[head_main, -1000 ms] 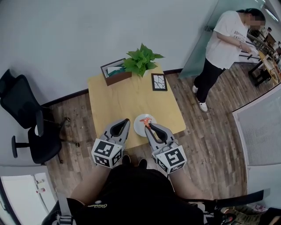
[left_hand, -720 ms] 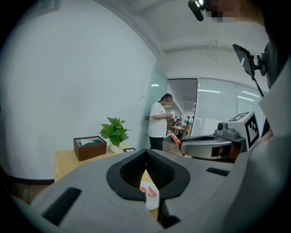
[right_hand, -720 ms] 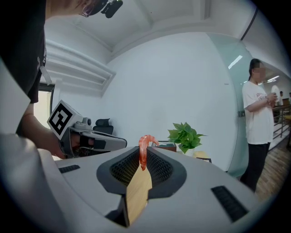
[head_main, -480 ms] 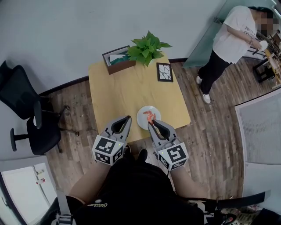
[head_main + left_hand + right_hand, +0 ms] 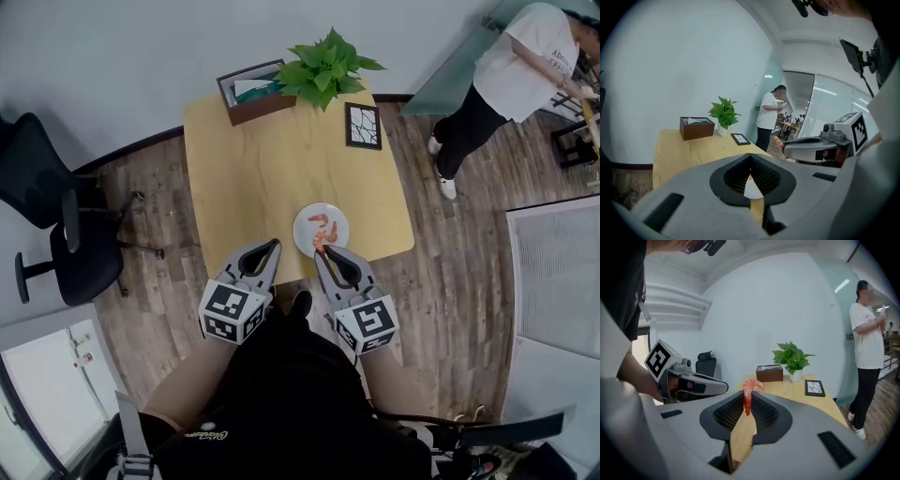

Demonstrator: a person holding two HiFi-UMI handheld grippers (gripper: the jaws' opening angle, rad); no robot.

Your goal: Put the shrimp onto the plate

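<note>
A white plate lies near the front edge of the wooden table, with an orange shrimp on it. My right gripper hovers at the plate's near rim, shut on a second shrimp that hangs curled between its tips. Just left of the plate, my left gripper is shut with nothing in it. In the left gripper view, the left gripper shows only a sliver of table and plate through its closed jaws.
At the table's far side stand a brown tissue box, a potted plant and a small framed picture. A black office chair is on the left. A person stands at the back right on the wood floor.
The head view has shifted, so the table sits higher in the picture. Both grippers keep their pose by the plate's near edge. The person at the back has moved right.
</note>
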